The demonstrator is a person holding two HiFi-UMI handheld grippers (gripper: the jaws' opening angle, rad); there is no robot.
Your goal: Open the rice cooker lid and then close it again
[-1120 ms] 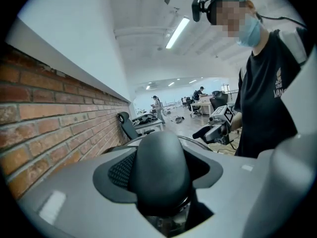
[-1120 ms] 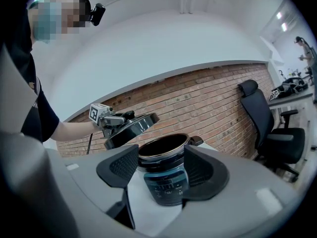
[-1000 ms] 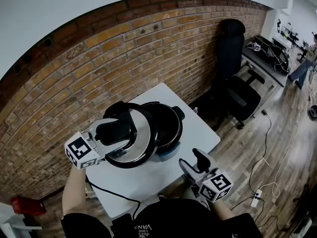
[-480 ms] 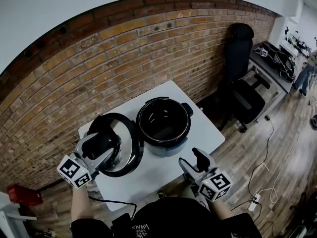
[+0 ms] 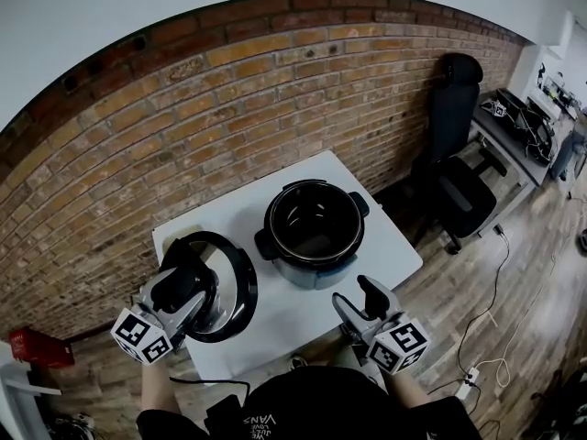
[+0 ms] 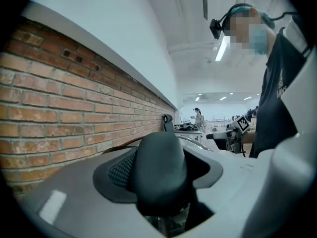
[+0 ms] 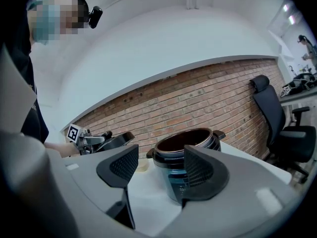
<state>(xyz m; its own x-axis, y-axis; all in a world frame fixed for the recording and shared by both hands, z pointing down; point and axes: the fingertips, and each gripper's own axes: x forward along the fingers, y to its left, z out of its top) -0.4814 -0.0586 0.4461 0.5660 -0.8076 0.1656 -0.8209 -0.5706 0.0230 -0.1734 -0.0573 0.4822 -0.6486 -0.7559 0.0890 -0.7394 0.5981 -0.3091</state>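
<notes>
The rice cooker lid (image 5: 227, 287) is off the pot. It hangs tilted over the near left corner of the white table (image 5: 229, 218), at about 8 o'clock from the rice cooker (image 5: 312, 232), with its shiny inner side turned toward the pot. The cooker stands open in the middle of the table, and I can see down into its dark bowl.

The left gripper (image 5: 183, 290) holds the lid. Its arm reaches forward from 7 o'clock. In the left gripper view the jaws are squeezed onto the lid's dark handle (image 6: 161, 170), which fills the gap between them. The head view does not show that grip so well.

The right gripper (image 5: 359, 299) floats at 5 o'clock from the cooker, near the table's front edge. It touches nothing. Its jaws stand wide apart with only air between them.

The right gripper view looks across the table. There the cooker (image 7: 190, 152) shows from the side, with the lid (image 7: 116, 142) off at 9 o'clock from it.

A brick wall (image 5: 183, 126) runs behind the table. A black chair (image 5: 459, 154) stands at 2 o'clock.
</notes>
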